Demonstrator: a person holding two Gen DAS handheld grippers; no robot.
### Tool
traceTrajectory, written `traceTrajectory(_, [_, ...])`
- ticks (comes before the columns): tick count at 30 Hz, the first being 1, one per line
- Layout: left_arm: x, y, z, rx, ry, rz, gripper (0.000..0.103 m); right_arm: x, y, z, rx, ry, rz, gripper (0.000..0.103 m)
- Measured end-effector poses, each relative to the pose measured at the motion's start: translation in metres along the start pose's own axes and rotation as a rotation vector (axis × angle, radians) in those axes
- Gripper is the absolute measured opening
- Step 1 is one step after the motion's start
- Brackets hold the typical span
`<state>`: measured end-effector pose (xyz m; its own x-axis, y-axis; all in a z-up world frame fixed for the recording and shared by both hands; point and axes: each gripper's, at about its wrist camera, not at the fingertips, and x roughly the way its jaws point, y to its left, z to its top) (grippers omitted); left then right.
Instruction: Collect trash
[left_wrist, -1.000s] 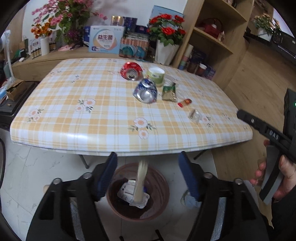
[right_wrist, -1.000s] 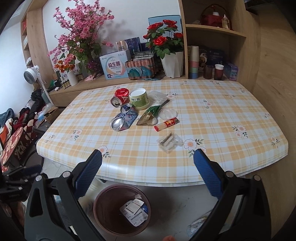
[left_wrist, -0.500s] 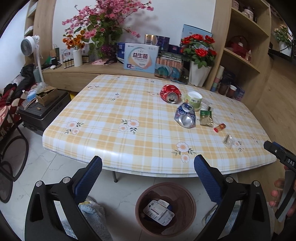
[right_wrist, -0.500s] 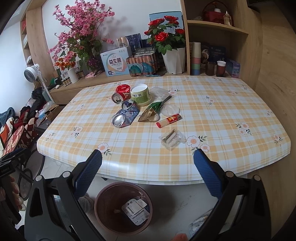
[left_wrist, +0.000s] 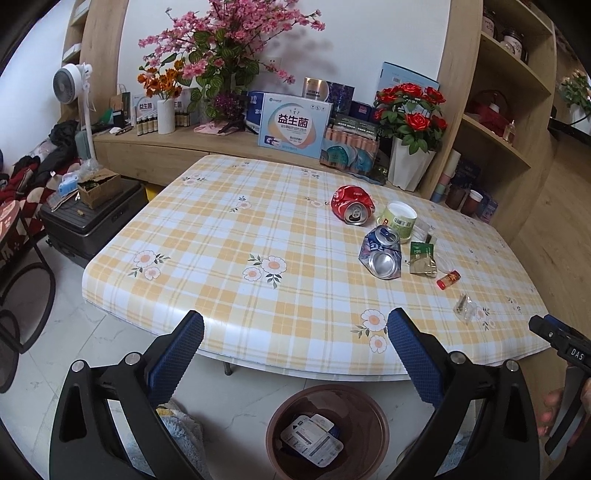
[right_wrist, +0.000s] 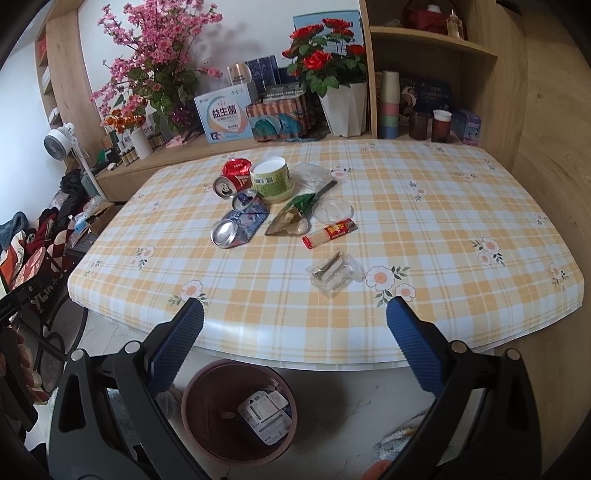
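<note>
My left tongs (left_wrist: 295, 343) stood spread to their widest with nothing between the blue pads, hanging off the near edge of the tabletop (left_wrist: 207, 258) and above the brown bin (left_wrist: 327, 430) on the floor. My right tongs (right_wrist: 294, 332) were just as wide and just as empty, also short of the tabletop's near edge, with the bin (right_wrist: 238, 410) below and a little to their left.

The trash lay ahead on the tabletop. Nearest my right tongs was the clear wrapper (right_wrist: 334, 273), almost straight in front and slightly right of centre, its long axis running diagonally from near-left to far-right. Beyond it lay the red tube (right_wrist: 330, 232), then the green packet (right_wrist: 291, 214), the crushed blue can (right_wrist: 240, 223), the red can (right_wrist: 234, 175) and the green cup (right_wrist: 271, 179).

From my left tongs the same wrapper (left_wrist: 464, 308) sat far off to the right, so I judged the right hand nearer and better lined up. 2 cans lay about equally far from both.
</note>
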<state>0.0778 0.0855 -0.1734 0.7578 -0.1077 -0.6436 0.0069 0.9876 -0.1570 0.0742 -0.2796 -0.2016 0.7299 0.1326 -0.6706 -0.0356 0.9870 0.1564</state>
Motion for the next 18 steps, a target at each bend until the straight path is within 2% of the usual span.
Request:
traceTrajectory(4, [0.015, 0.0, 0.0, -0.003, 0.023, 0.009, 0.097, 0.016, -0.005, -0.001, -0.018, 0.045, -0.056, 0.097])
traceTrajectory(12, [0.051, -0.001, 0.004, 0.008, 0.067, 0.038, 0.097, 0.073, -0.026, -0.008, 0.05, 0.154, -0.055, 0.096])
traceTrajectory(16, [0.07, -0.004, 0.007, 0.02, 0.08, 0.043, 0.097, 0.105, -0.033, -0.007, 0.099, 0.204, -0.037, 0.083])
traceTrajectory(18, [0.078, -0.007, 0.009, 0.023, 0.086, 0.033, 0.097, 0.121, -0.038, -0.004, 0.142, 0.227, -0.033, 0.083])
